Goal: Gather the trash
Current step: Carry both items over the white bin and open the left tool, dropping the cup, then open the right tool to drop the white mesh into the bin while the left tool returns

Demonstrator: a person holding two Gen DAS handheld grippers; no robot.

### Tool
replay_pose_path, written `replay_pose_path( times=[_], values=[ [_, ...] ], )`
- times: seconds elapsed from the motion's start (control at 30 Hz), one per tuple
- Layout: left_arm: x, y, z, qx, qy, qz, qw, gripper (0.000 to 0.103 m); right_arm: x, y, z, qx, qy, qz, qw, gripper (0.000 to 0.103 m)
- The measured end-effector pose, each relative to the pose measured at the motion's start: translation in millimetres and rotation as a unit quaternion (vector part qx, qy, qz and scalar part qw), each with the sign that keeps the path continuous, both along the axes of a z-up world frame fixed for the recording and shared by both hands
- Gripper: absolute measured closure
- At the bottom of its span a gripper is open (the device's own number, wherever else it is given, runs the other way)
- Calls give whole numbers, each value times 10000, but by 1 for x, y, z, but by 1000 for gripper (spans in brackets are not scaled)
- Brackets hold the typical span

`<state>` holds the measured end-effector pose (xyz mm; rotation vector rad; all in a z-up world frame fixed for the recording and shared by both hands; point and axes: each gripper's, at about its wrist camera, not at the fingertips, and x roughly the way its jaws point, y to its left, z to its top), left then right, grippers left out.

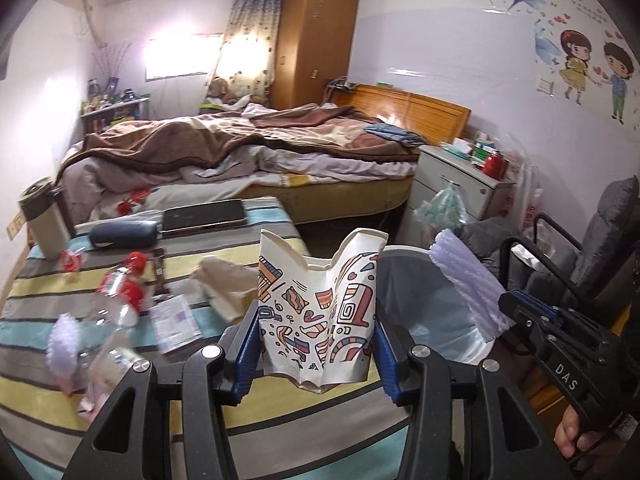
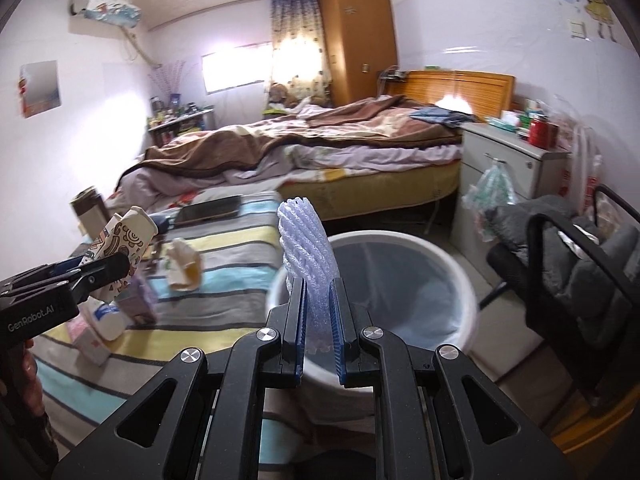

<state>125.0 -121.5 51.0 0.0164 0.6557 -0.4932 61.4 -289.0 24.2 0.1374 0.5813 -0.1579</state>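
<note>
L gripper (image 1: pixel 316 344): you're gripping a crushed white paper cup w/ colourful doodle print (image 1: pixel 320 312) between the blue pads, cup standing upright, rim torn & folded in.
R gripper (image 2: pixel 319 332): you're clamping a white foam mesh fruit sleeve (image 2: pixel 306 256), jaws nearly together, sleeve sticking up past the tips.
Bin: round white trash bin w/ pale blue liner bag (image 2: pixel 404 240) is sitting on the floor just beside the table edge; foam sleeve is hanging above its near-left rim, not yet inside.
Cup vs bin: in the L view the cup is showing over the table edge, just left of the bin rim.
Table: striped cloth in yellow, grey & blue (image 1: pixel 60 408) is covering it.
Trash remaining on table: clear plastic bottle w/ red label & cap (image 1: pixel 116 300) lying on its side, crumpled beige paper (image 1: pixel 224 284), a second white foam piece (image 1: pixel 62 340) near the L edge.
Other: dark tablet (image 1: pixel 204 216) & black case (image 1: pixel 122 234) are lying at the far end.
</note>
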Motion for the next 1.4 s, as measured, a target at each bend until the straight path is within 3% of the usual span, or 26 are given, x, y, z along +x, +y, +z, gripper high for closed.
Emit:
replay_pose_path(
  times=[0.27,0.67,0.73,0.87,1.03,1.17,1.4],
  values=[
    [22,-63,-19,74,344,-571,9977,52,2,-29,-11,-41,242,-428,9988,89],
    [47,-110,-51,204,681,-718,9949,49,17,-53,-30,-143,672,-642,9956,89],
    [49,-112,-54,217,702,-733,9946,48,19,-56,-33,-170,725,-672,9950,89],
    [48,-112,-56,157,654,-747,9949,28,21,-62,-38,-93,805,-683,9944,87],
    [47,-106,-53,157,616,-684,9956,27,16,-61,-37,-139,835,-740,9937,83],
    [42,-95,-45,108,521,-599,9968,27,13,-58,-34,-131,793,-683,9944,67],
    [34,-70,-33,94,381,-392,9985,27,9,-51,-29,-34,664,-612,9959,67]
  ],
)
